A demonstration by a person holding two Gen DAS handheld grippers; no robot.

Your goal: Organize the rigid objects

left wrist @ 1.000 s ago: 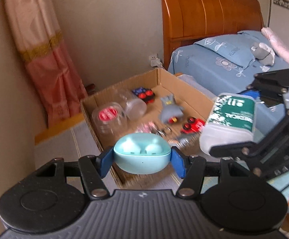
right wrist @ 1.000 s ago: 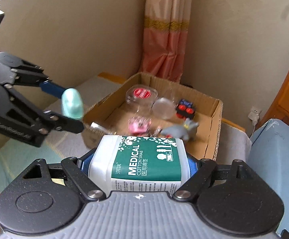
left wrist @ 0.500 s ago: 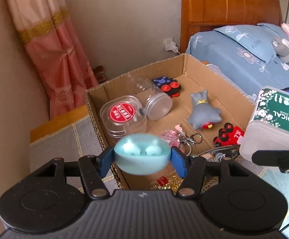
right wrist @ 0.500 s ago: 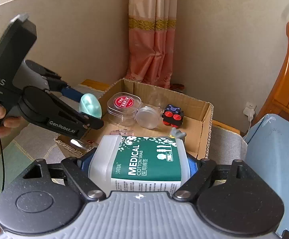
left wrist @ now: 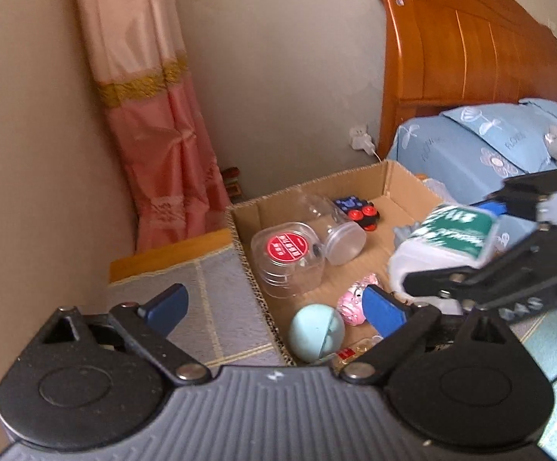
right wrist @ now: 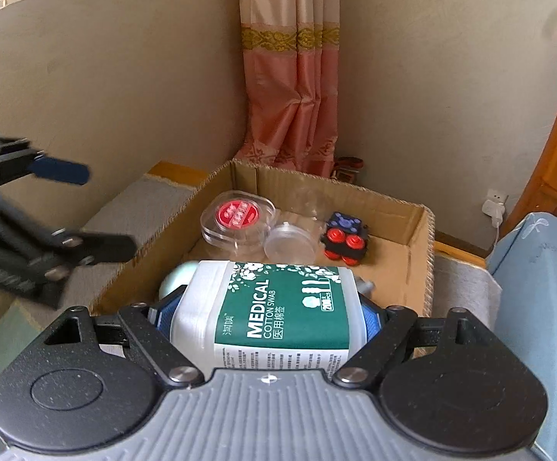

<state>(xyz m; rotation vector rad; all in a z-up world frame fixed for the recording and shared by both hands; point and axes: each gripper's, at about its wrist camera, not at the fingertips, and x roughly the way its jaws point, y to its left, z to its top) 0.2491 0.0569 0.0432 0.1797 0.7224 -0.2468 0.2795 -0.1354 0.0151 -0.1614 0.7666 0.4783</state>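
My left gripper (left wrist: 274, 305) is open and empty above the near left corner of the cardboard box (left wrist: 309, 188). The mint earbud case (left wrist: 317, 332) lies inside the box below it; a sliver of it also shows in the right wrist view (right wrist: 173, 282). My right gripper (right wrist: 267, 313) is shut on the white cotton swab bottle (right wrist: 278, 307) with a green label and holds it over the box (right wrist: 418, 230). In the left wrist view the bottle (left wrist: 447, 242) appears blurred at the right.
The box holds a clear case with a red disc (left wrist: 288, 255), a clear jar on its side (left wrist: 338, 226), a black toy with red wheels (right wrist: 343, 240) and a pink keychain (left wrist: 353, 303). A bed (left wrist: 489, 142) stands right, a curtain (left wrist: 155, 115) behind, a grey mat (left wrist: 209, 299) left.
My left gripper opened and let the mint case go into the box. My right gripper moved forward over the box with the bottle.
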